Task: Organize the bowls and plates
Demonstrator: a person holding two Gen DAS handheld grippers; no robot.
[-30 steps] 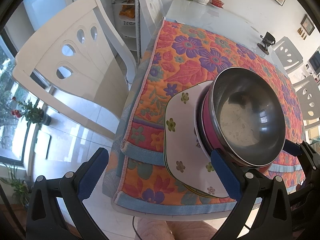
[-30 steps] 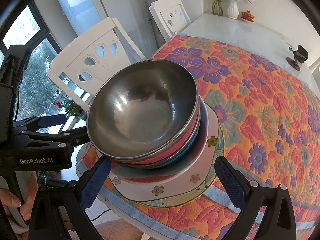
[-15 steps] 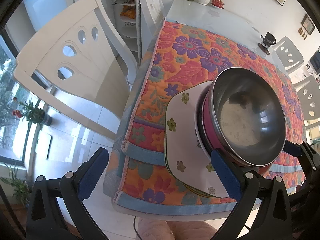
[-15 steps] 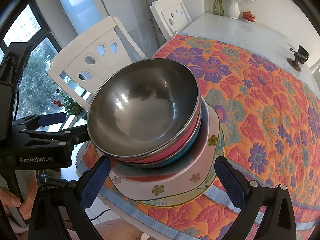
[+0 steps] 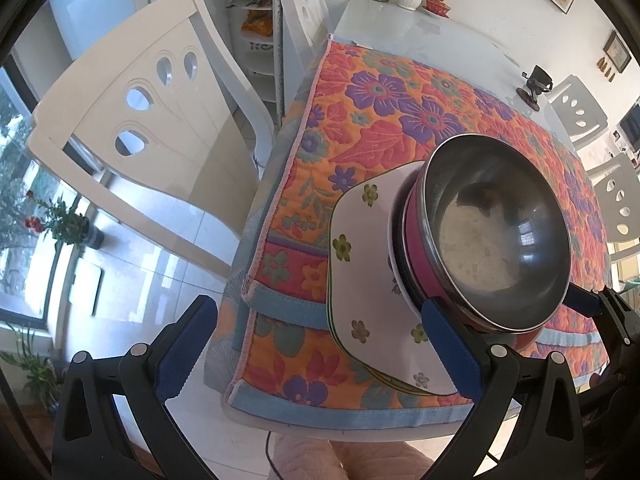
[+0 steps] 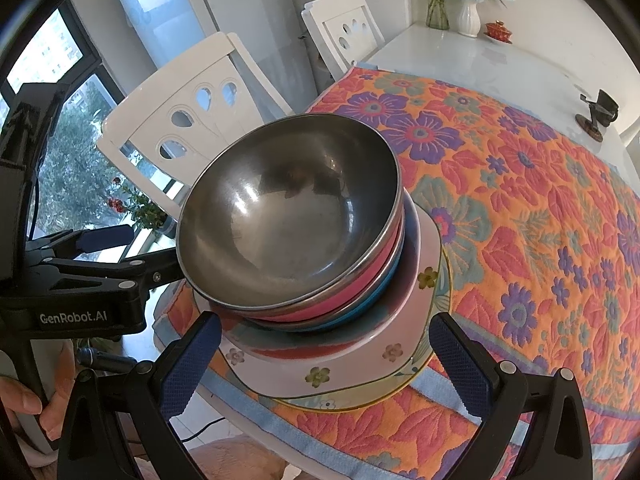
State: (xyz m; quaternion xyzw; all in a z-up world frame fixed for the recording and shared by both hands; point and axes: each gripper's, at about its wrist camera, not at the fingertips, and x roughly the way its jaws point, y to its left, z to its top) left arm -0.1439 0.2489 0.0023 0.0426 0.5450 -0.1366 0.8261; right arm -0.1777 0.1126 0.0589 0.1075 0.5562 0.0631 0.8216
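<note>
A stack stands near the table's front left corner. A steel bowl (image 6: 288, 216) is on top, nested in a pink bowl (image 6: 340, 300) and a blue bowl (image 6: 376, 296), on a white flowered plate (image 6: 320, 372) over a green-rimmed plate (image 6: 404, 384). In the left wrist view the steel bowl (image 5: 496, 232) and flowered plate (image 5: 360, 280) sit at the right. My left gripper (image 5: 316, 352) is open and empty, off the table's left edge beside the stack. My right gripper (image 6: 324, 364) is open and empty, its fingers (image 6: 460, 364) on either side of the plates' front edge.
A flowered quilted cloth (image 6: 520, 200) covers the white table (image 6: 460, 56). White chairs (image 5: 152, 120) stand at the left side. A vase (image 6: 468, 16), a red lidded cup (image 6: 498, 32) and a small dark stand (image 6: 600, 112) sit at the far end.
</note>
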